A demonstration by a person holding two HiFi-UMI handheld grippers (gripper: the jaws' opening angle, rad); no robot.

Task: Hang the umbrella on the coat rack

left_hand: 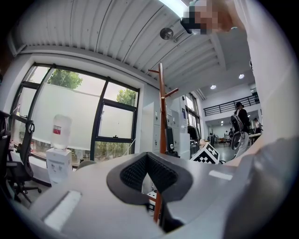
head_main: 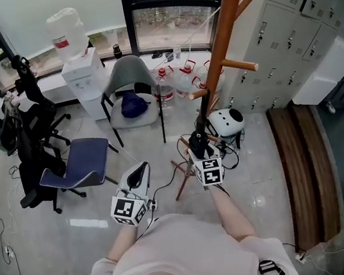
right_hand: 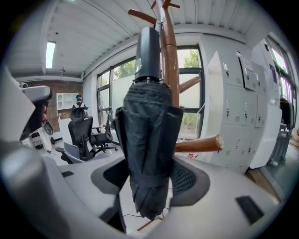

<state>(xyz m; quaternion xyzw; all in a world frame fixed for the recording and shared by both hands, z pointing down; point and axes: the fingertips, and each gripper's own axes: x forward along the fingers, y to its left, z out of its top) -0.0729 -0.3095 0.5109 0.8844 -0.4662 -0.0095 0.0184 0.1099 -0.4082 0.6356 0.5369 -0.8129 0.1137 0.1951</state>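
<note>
Gripping folded black fabric umbrella [right_hand: 148,135] in right tool [right_hand: 149,179] | left tool [left_hand: 149,173] idling clenched, empty | tall brown wooden coat rack [right_hand: 169,65] standing just behind | hanging not yet done.

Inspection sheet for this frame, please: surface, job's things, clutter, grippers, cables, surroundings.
Surface: glossy grey floor; no table seen.
Job's things: folded black umbrella, upright, close to the wooden coat rack, held in the jaws and not hung on a peg.
Clutter: blue office chair; grey chair with a blue bundle on it; water jugs; white round device near the rack's base.
Grippers: right gripper shut on the umbrella; left gripper shut, nothing in it.
Cables: black cables on the floor beside the rack's base.
Surroundings: windows, water dispenser, grey lockers.
</note>
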